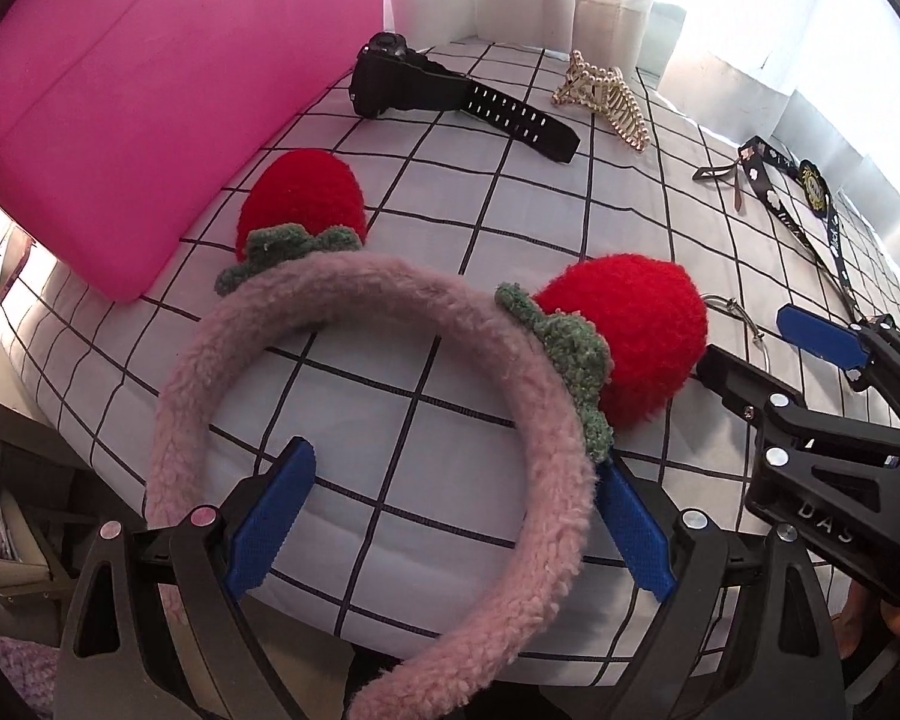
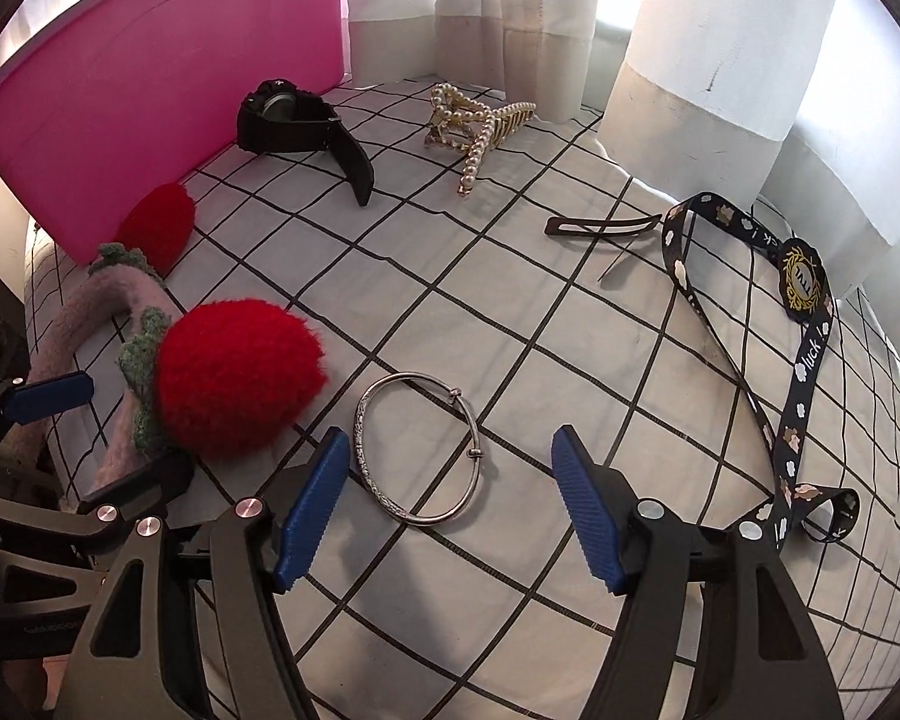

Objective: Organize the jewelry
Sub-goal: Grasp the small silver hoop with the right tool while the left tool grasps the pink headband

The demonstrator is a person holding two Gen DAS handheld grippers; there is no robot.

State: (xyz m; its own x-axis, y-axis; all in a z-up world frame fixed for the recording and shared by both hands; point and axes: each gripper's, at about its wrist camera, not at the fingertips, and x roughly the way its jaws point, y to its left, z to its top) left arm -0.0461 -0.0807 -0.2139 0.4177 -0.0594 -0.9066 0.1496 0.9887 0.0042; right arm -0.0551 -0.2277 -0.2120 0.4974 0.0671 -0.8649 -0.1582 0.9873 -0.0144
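From the left wrist camera, the left gripper (image 1: pixel 453 525) stands wide open with its ribbed blue pads either side of a fluffy pink headband (image 1: pixel 354 402); the band's arc passes between the fingers, but whether either pad touches it I cannot tell; two red knitted strawberries (image 1: pixel 627 339) with green crochet leaves sit on the band, one just ahead to the right, one further ahead to the left; all rests on a white cloth (image 1: pixel 450 240) gridded with black lines; far ahead lie one black rubbery watch (image 1: pixel 450 96) and one gold claw clip (image 1: pixel 603 96) studded with pearls; a pink plastic bin (image 1: pixel 150 90) stands ahead to the left; the right gripper (image 1: pixel 768 354) shows at the right, its body lettered "DAS".

From the right wrist camera, the right gripper (image 2: pixel 450 504) is spread wide and holds nothing; one thin silver bangle (image 2: pixel 420 450), round and finely textured, lies flat between its fingers and slightly ahead, touching neither pad; ahead to the right trails one black printed lanyard (image 2: pixel 804 360) reading "luck !", with a gold-wreathed badge; one dark slim hair clip (image 2: pixel 600 225) lies further ahead.
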